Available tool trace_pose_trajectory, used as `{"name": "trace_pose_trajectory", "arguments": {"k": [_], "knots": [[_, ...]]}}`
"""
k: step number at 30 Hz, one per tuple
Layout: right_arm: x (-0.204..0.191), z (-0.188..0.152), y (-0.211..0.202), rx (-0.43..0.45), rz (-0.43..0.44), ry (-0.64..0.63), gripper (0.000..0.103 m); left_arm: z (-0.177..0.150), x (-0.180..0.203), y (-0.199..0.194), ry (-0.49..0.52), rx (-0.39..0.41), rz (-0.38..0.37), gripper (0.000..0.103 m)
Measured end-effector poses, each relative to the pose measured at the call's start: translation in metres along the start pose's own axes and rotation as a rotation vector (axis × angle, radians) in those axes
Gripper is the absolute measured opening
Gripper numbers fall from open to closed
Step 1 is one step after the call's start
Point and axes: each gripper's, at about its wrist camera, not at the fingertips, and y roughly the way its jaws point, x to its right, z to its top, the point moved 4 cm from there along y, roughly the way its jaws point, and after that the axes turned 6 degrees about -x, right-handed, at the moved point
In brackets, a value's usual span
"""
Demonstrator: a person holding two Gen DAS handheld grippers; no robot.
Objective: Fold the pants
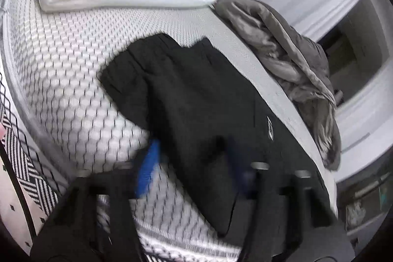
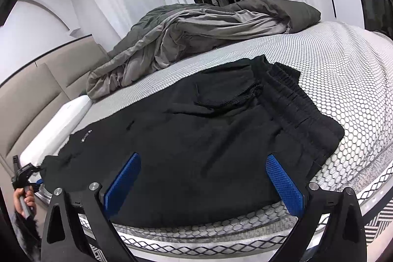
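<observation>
A: Room: bedroom, honeycomb-patterned mattress (image 2: 343, 80) serving as the work surface. Right gripper (image 2: 203, 178)?

B: Jaws standing wide, hovering over the near edge of the black pants (image 2: 196, 129), gripping nothing, probably waiting.

A: Pants?

B: Lying flat on the mattress, waistband at the right, for folding.

A: Left gripper (image 1: 194, 163)?

B: Blurring at the pants' leg end; fingers narrowing around fabric, grip impossible to confirm. Grey duvet (image 2: 196, 23) is bunching beyond the pants.
</observation>
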Motion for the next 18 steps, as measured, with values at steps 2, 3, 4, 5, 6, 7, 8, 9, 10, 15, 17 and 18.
{"name": "trace_pose_trajectory", "arguments": {"k": [2, 3, 4, 5, 6, 7, 8, 9, 10, 15, 17, 18], "knots": [[0.001, 0.001, 0.002, -0.001, -0.008, 0.000, 0.103, 0.002, 0.003, 0.005, -0.009, 0.006, 0.013, 0.020], [0.002, 0.001, 0.003, -0.005, -0.018, 0.002, 0.103, 0.001, 0.003, 0.006, -0.009, 0.011, 0.022, 0.010], [0.006, 0.001, 0.003, -0.008, -0.032, 0.005, 0.103, -0.001, 0.004, 0.003, 0.002, 0.018, 0.027, 0.007], [0.011, 0.001, 0.002, -0.006, -0.046, 0.009, 0.103, -0.004, 0.003, -0.003, 0.016, 0.037, 0.038, 0.005], [0.021, 0.001, -0.002, 0.004, -0.073, 0.025, 0.103, -0.005, 0.006, -0.007, 0.027, 0.050, 0.051, 0.005], [0.028, 0.001, -0.006, 0.012, -0.086, 0.044, 0.103, -0.010, 0.007, -0.014, 0.038, 0.063, 0.065, 0.004], [0.038, 0.000, -0.011, 0.017, -0.094, 0.071, 0.103, -0.014, 0.005, -0.022, 0.049, 0.073, 0.079, 0.005], [0.050, -0.002, -0.015, 0.021, -0.097, 0.111, 0.103, -0.019, 0.002, -0.027, 0.056, 0.072, 0.077, 0.005], [0.064, -0.004, -0.020, 0.020, -0.077, 0.167, 0.103, -0.022, 0.000, -0.030, 0.054, 0.065, 0.072, 0.005], [0.110, -0.016, -0.011, -0.054, 0.091, 0.396, 0.098, -0.025, -0.007, -0.033, 0.053, 0.046, 0.052, 0.005], [0.114, -0.009, -0.009, -0.036, 0.185, 0.433, 0.093, -0.023, -0.005, -0.030, 0.046, 0.047, 0.057, 0.005], [0.112, 0.001, -0.007, -0.027, 0.167, 0.401, 0.093, -0.021, -0.004, -0.026, 0.040, 0.044, 0.060, 0.005]]}}
